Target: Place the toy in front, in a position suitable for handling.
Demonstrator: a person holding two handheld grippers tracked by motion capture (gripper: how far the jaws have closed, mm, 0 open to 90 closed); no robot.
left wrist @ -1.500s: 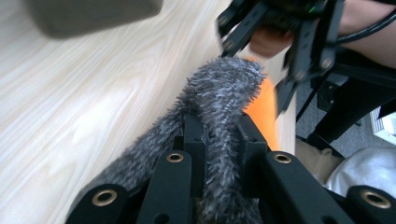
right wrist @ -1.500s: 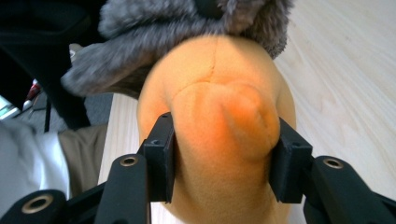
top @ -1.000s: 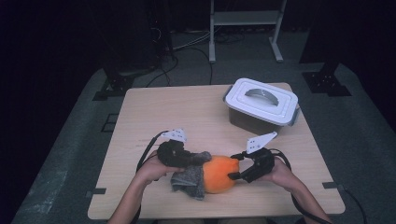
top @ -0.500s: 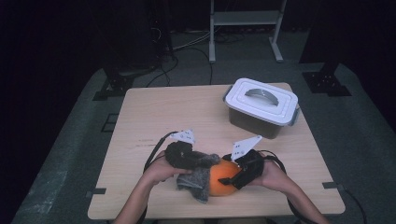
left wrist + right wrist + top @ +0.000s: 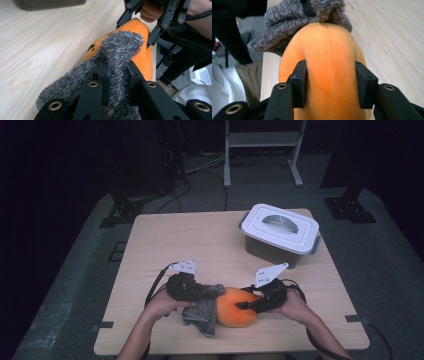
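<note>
From the high view, your orange plush toy [image 5: 236, 307] lies near the front edge of the wooden table [image 5: 200, 240], with its grey fuzzy part [image 5: 201, 312] on its left. Your left gripper [image 5: 192, 291] and right gripper [image 5: 250, 304] meet on it from either side. A lidded white bin [image 5: 280, 227] sits at the far right; dark floor and a white rack [image 5: 262, 140] lie beyond.

In your left gripper view, the jaws are pinched on the grey fur [image 5: 117, 57], with a small black mark visible on the orange body [image 5: 140, 27].

In your right gripper view, the jaws squeeze the orange body [image 5: 329, 65], denting it beside a centre seam.
</note>
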